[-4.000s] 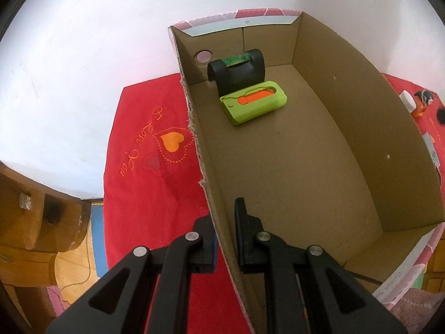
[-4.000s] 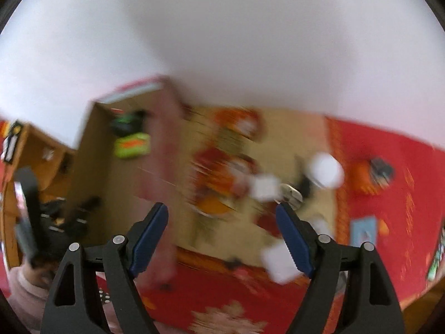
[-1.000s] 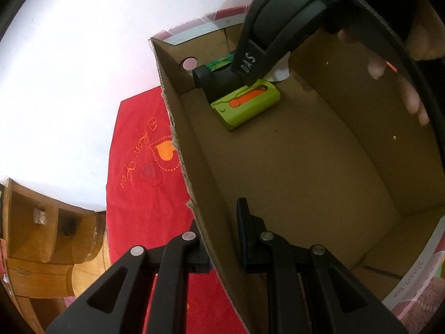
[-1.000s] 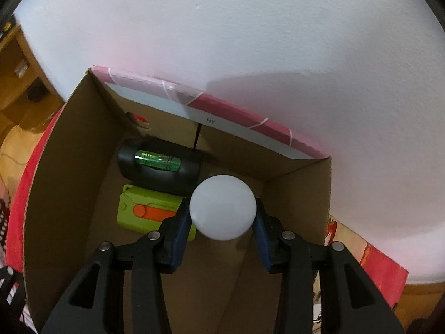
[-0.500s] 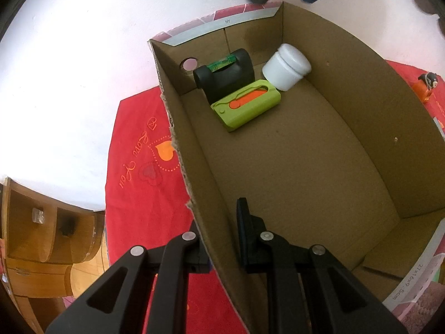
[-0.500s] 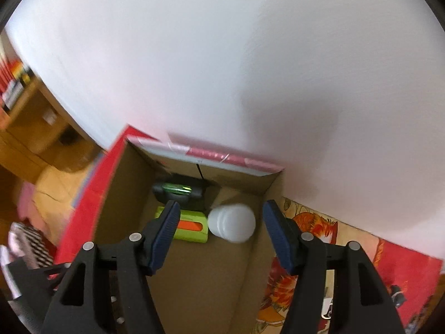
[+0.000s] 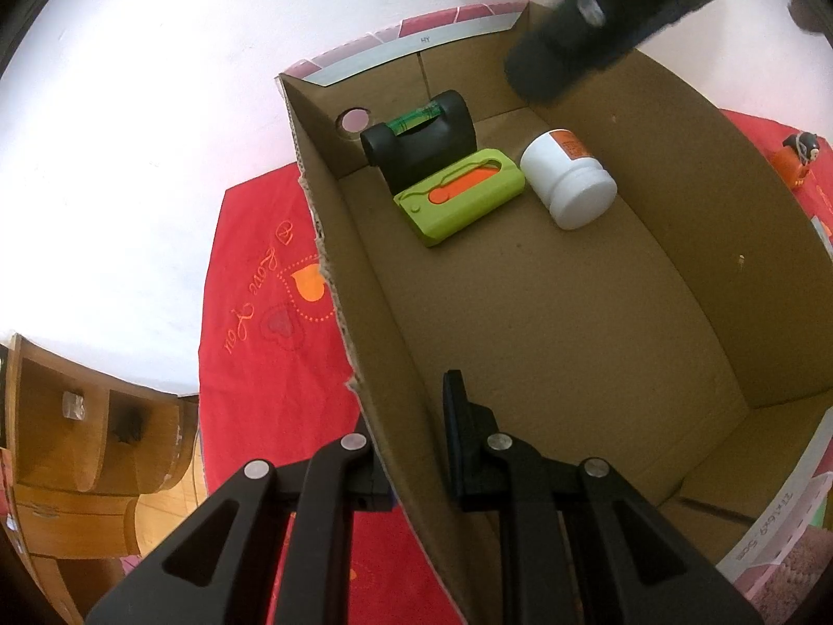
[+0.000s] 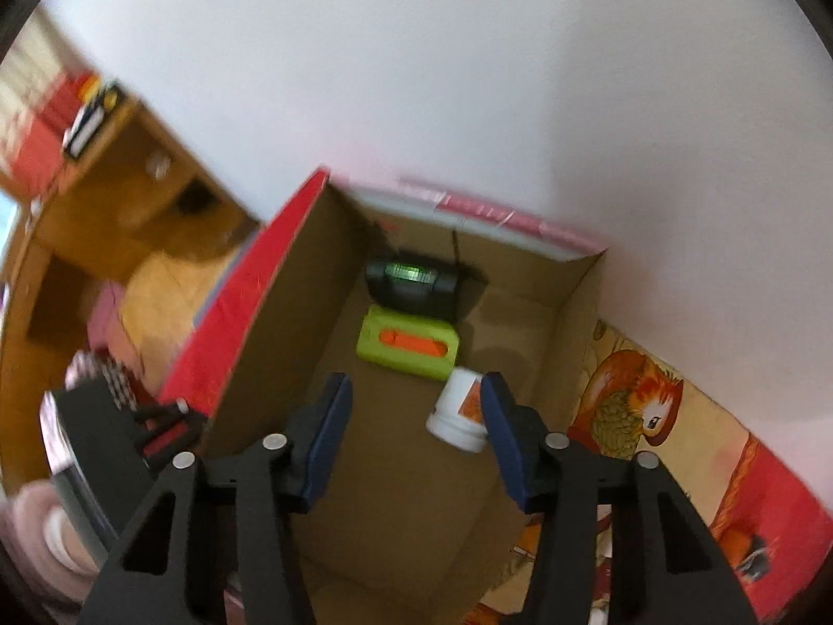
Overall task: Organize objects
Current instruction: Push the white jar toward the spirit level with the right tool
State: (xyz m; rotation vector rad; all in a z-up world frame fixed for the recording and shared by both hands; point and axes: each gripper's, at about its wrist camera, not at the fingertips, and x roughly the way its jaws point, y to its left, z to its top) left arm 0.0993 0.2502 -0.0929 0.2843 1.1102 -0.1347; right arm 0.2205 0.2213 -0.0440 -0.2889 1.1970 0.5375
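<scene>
A cardboard box (image 7: 572, 323) stands on a red cloth against a white wall. At its far end lie a black spirit level (image 7: 419, 140), a lime-green case with an orange slider (image 7: 458, 198) and a white jar (image 7: 570, 187) on its side. My left gripper (image 7: 411, 448) is shut on the box's left wall (image 7: 333, 219), one finger on each side. My right gripper (image 8: 416, 416) is open and empty, above the box; the white jar (image 8: 458, 409), green case (image 8: 408, 344) and level (image 8: 411, 281) lie below it. The right gripper's body shows blurred at the left wrist view's top right (image 7: 598, 26).
A red cloth with orange hearts (image 7: 260, 312) lies left of the box. Wooden shelves (image 7: 67, 432) stand at the far left. A patterned cloth with a bird picture (image 8: 640, 406) and small items (image 7: 799, 156) lie right of the box.
The right gripper carried the white jar into the box, let it go at the far end and pulled back, open. The jar now lies on its side. The left gripper kept its hold.
</scene>
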